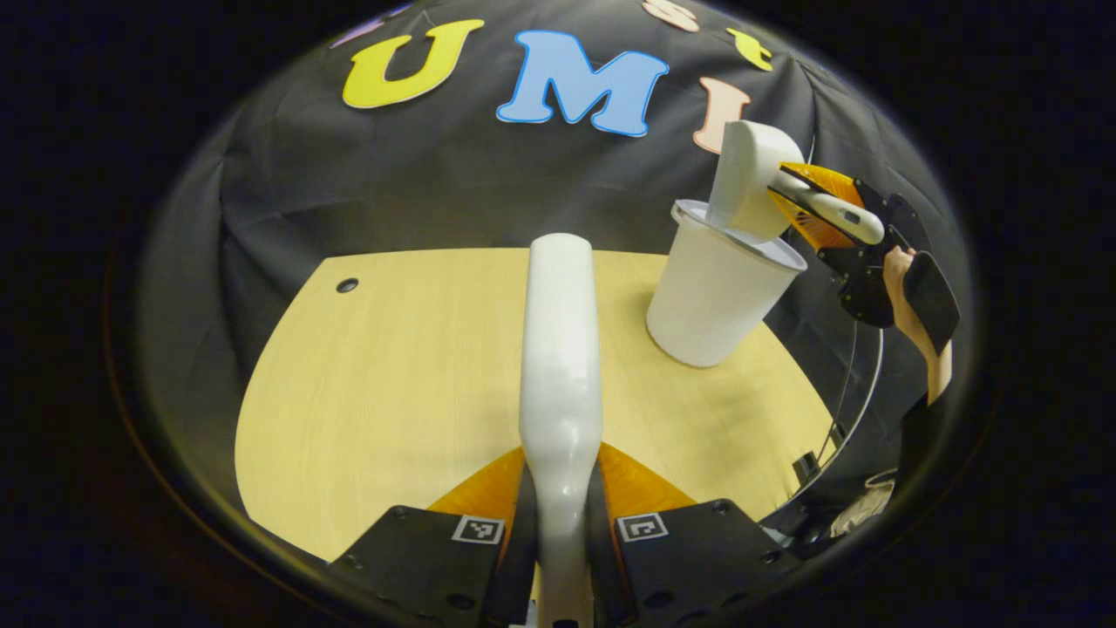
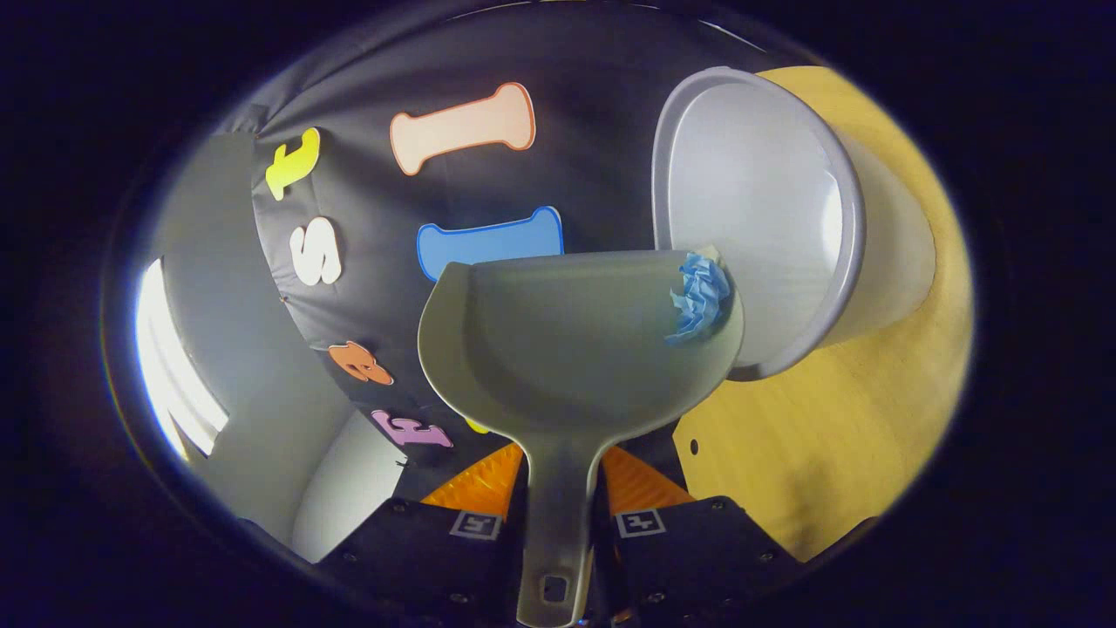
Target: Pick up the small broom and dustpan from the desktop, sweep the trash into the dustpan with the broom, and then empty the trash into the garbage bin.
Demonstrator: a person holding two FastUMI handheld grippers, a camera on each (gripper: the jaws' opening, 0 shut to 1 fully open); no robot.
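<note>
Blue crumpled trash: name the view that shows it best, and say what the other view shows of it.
Right gripper view. The blue crumpled trash sits at the dustpan's front corner, against the garbage bin's rim. In the left gripper view the tilted dustpan shows its back, hiding the trash.

A light wooden desktop (image 1: 392,384) with a small dark hole (image 1: 347,285) near its far corner is seen against draped black cloth (image 1: 453,174).
</note>
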